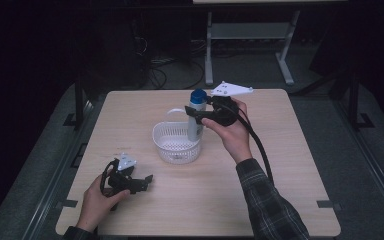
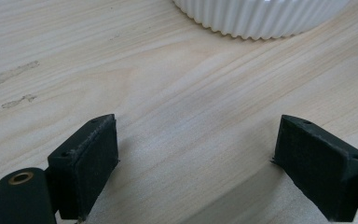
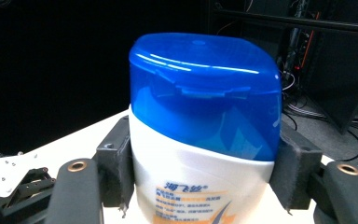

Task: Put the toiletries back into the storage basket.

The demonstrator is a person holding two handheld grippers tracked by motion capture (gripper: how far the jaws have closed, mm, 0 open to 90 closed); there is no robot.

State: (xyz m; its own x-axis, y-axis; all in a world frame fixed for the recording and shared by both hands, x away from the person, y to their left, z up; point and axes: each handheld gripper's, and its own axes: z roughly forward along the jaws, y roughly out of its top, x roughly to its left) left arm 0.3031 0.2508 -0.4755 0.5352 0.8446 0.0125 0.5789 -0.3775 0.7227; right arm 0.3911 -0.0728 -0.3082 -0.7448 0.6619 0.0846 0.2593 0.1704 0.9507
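High view: the right claw (image 1: 198, 116) is clamped across the upper body of a white bottle (image 1: 195, 126) with a blue cap (image 1: 198, 96), holding it upright. Directly below that claw sits a white basket (image 1: 176, 142), and the bottle's base hangs at or just inside its far rim; I cannot tell whether it touches the mesh. Holding the bottle upright and from the side looks meant to let it go down base first and stand in the basket. The left claw (image 1: 142, 183) rests low over the counter (image 1: 290, 150), near the person and well apart from the basket, which lies ahead of it and to its right. It holds nothing, and seems parked out of the way.

Left gripper view: the jaws stand wide apart, with bare wood between them. The basket's ribbed wall (image 2: 261, 21) shows ahead of the claw (image 2: 196, 149), not touching it. The claw points toward the basket, perhaps ready to steady it if it slides.

Right gripper view: the two pads (image 3: 116, 161) press on opposite sides of the bottle (image 3: 191, 182), just under the blue cap (image 3: 205, 88). The grip sits high, which leaves the lower body free to enter the basket before the claw meets the rim. The bottle leans slightly between the jaws. Beyond it the counter's far edge shows pale against a dark room.
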